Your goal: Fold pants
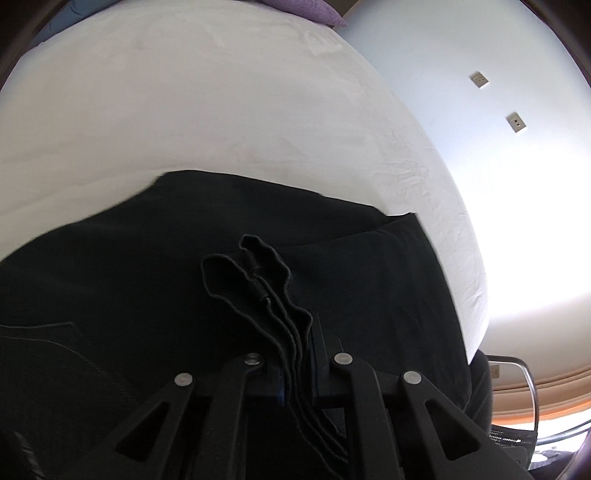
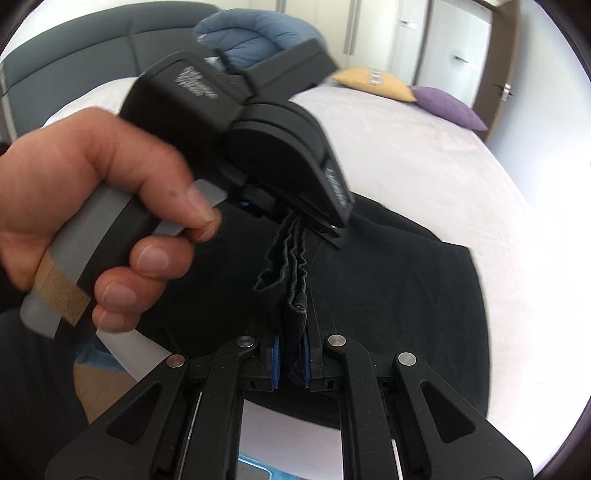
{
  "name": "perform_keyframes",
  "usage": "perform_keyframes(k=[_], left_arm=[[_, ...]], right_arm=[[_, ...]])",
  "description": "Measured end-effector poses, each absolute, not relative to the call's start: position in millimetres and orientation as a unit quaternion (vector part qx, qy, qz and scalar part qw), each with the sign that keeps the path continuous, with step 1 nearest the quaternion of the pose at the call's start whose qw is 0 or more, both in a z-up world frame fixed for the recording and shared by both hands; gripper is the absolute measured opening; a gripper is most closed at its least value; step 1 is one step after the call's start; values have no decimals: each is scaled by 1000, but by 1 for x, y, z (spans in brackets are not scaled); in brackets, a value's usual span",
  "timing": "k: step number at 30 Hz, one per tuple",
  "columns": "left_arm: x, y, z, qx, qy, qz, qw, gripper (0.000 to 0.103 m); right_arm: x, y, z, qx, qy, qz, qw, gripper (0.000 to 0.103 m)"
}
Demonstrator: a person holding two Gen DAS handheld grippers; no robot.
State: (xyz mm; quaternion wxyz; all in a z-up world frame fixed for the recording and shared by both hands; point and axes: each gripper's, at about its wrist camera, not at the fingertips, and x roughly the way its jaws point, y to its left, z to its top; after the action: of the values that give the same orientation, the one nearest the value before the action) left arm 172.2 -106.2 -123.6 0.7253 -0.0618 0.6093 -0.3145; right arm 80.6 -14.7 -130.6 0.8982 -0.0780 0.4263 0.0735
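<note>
Left wrist view. I see my left gripper (image 1: 295, 354), a black two-finger linkage tool, reaching forward over the bed, its jaws drawn together on a bunched, layered edge of the black fabric pants (image 1: 184, 258). The clamped hem runs up and away from the jaws as a wavy stack of folds, leaning slightly leftward. The rest of the pants spreads broad and flat across the white bedsheet (image 1: 184, 110), its long axis lying roughly left to right across the frame. A purple cushion (image 1: 306, 11) sits at the far edge of the bed; two small wall plates (image 1: 480, 79) show on the pale wall to the right.

Right wrist view. I see my right gripper (image 2: 291, 363), with blue pads (image 2: 275, 363), closed on a second bunch of the same pants, which rise straight ahead from the jaws. The person's bare left hand (image 2: 92, 206) enters from the left, wrapped around the grey handle of the left gripper, whose black body tilts downward to the right; its tip pinches the far end of the same gathered edge. The two tools face each other, near together, with the bunched cloth between them. A yellow cushion (image 2: 373, 83) and a blue quilt (image 2: 251, 33) lie beyond, by the grey headboard (image 2: 92, 48).
</note>
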Motion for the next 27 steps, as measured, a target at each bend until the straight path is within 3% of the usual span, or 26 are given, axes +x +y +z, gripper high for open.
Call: perform_keyframes(k=[7, 14, 15, 16, 17, 18, 19, 21, 27], left_arm=[[178, -80, -137, -31, 616, -293, 731, 10], [177, -83, -143, -29, 612, -292, 734, 17], [171, -65, -143, -30, 607, -289, 739, 25], [170, -62, -141, -28, 603, -283, 746, 41], [169, -57, -138, -24, 596, -273, 755, 51], [168, -52, -129, -15, 581, -253, 773, 65], [166, -48, -121, -8, 568, -236, 789, 71], [160, -41, -105, 14, 543, -196, 816, 72], [110, -46, -82, 81, 487, -193, 848, 72]], right_arm=[[88, 16, -144, -87, 448, 106, 883, 9], [86, 21, -170, -76, 483, 115, 864, 12], [85, 18, -174, -68, 492, 115, 860, 14], [85, 15, -176, -61, 498, 117, 857, 16], [84, 10, -177, -45, 506, 122, 853, 18], [82, 6, -175, -32, 509, 128, 851, 25], [77, 0, -171, -11, 512, 145, 847, 40], [66, -11, -163, 22, 509, 170, 843, 68], [22, -107, -134, 212, 467, 219, 830, 66]])
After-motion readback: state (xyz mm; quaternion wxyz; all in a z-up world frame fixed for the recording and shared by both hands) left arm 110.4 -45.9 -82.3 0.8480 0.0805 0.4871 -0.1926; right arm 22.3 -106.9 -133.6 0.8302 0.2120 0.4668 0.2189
